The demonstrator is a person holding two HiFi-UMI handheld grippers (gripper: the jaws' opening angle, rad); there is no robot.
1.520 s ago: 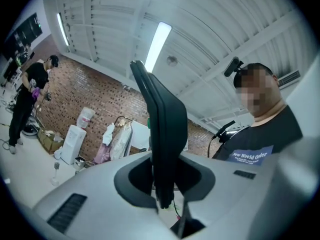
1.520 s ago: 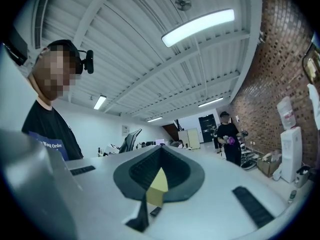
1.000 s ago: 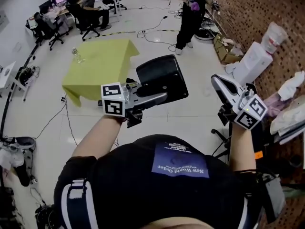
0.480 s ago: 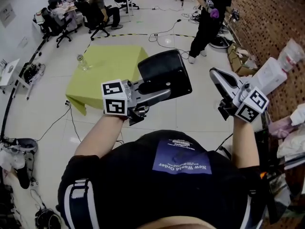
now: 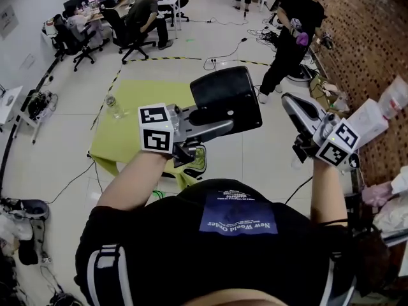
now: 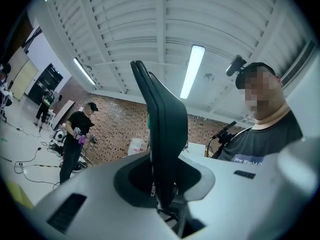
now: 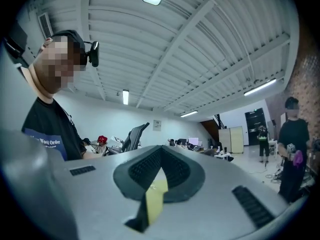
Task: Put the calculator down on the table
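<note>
The calculator (image 5: pixel 226 101) is a flat black slab, held tilted up above the near edge of the yellow-green table (image 5: pixel 137 116). My left gripper (image 5: pixel 215 125) is shut on its lower edge. In the left gripper view the calculator (image 6: pixel 167 134) stands edge-on between the jaws of the left gripper (image 6: pixel 162 184). My right gripper (image 5: pixel 288 101) is off to the right, over bare floor and apart from the calculator. In the right gripper view the pads of the right gripper (image 7: pixel 159 171) meet with nothing between them.
A clear plastic bottle (image 5: pixel 115 107) stands on the table's left part. A person in black (image 5: pixel 290 40) stands beyond the table near the brick wall. Seated people at desks (image 5: pixel 143 14) are at the far left. Cables and a striped tape line (image 5: pixel 191 58) cross the floor.
Both grippers have travelled forward across the room. The yellow-green table has come from ahead to right below the left gripper. The calculator stays gripped the same way.
</note>
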